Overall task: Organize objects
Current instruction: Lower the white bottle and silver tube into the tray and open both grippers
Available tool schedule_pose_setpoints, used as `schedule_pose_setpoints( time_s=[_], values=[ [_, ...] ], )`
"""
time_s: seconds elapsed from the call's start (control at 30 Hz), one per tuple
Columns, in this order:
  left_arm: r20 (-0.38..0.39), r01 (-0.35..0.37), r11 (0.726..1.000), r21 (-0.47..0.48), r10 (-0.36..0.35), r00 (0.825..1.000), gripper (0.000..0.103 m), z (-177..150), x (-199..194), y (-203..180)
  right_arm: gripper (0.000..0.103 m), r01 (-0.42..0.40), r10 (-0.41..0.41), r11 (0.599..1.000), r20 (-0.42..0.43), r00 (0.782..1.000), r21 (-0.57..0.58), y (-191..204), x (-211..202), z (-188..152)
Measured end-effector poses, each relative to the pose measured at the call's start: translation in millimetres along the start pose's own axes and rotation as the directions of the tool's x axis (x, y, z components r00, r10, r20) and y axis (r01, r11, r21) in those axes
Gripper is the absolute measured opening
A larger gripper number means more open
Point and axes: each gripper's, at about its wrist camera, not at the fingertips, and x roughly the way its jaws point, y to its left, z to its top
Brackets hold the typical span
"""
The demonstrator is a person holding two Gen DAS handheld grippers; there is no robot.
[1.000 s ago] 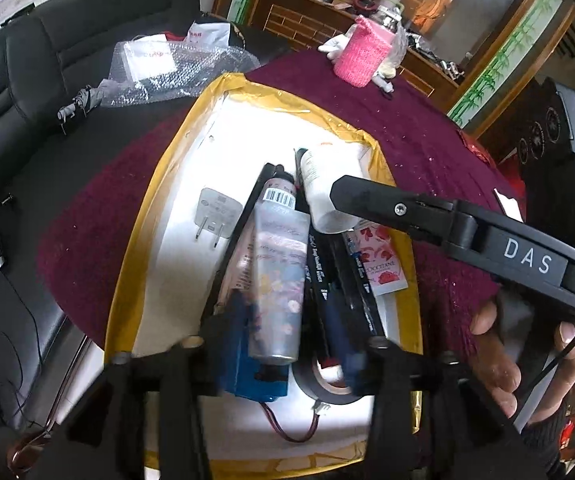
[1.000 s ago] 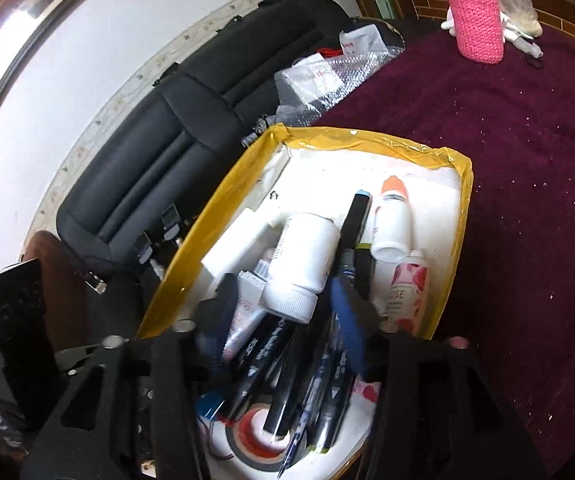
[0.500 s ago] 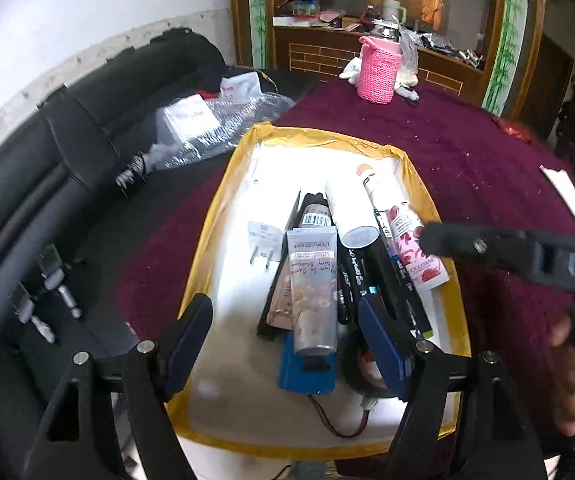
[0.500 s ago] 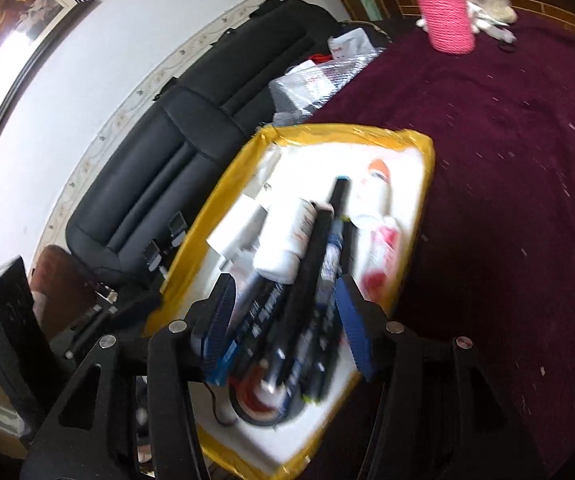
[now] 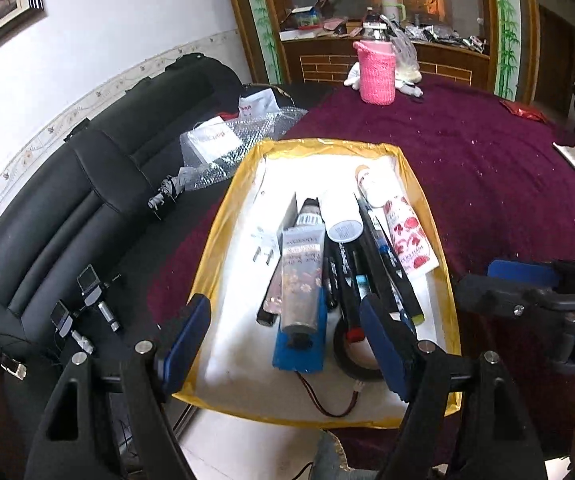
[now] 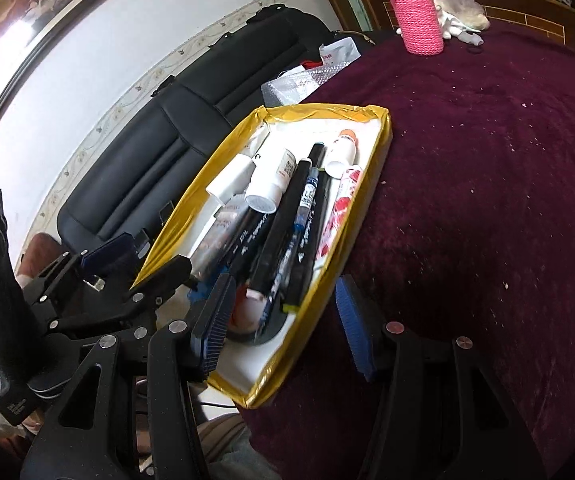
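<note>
A yellow-rimmed white tray lies on the maroon cloth. In it are a floral cream tube resting on a blue block, a white bottle, several black pens, a red-flowered tube, a white plug and a black tape roll. My left gripper hangs open above the tray's near end, touching nothing. My right gripper is open over the tray's near right rim, nothing between its fingers.
A pink knitted holder stands at the far side of the table. Bubble wrap and a black sofa lie left of the tray. Bare maroon cloth spreads to the right.
The left gripper's jaws spread off the floral tube and drew back and up; the tube stays on the blue block. The right gripper slid from over the pens toward the tray's right rim.
</note>
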Motion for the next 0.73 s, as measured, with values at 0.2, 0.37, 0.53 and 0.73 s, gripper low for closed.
schedule_pose_setpoints(
  time_s=[0.2,0.37,0.53,0.73],
  values=[
    [-0.006,-0.005,1.000,0.012,0.005,1.000,0.077,-2,1,-4,0.053,0.004,-0.004,1.000,0.012,1.000,0.013,-5,-7,-5],
    [-0.016,0.007,1.000,0.000,-0.007,1.000,0.077,0,6,-1,0.053,0.008,-0.008,1.000,0.001,1.000,0.011,-3,-4,-3],
    [-0.025,0.019,1.000,-0.014,-0.019,1.000,0.077,2,13,4,0.053,0.011,-0.011,1.000,-0.009,1.000,0.006,0,2,-1],
    [-0.018,0.021,1.000,-0.019,-0.021,1.000,0.077,3,19,6,0.053,0.014,-0.014,1.000,-0.021,1.000,-0.003,6,9,4]
  ],
)
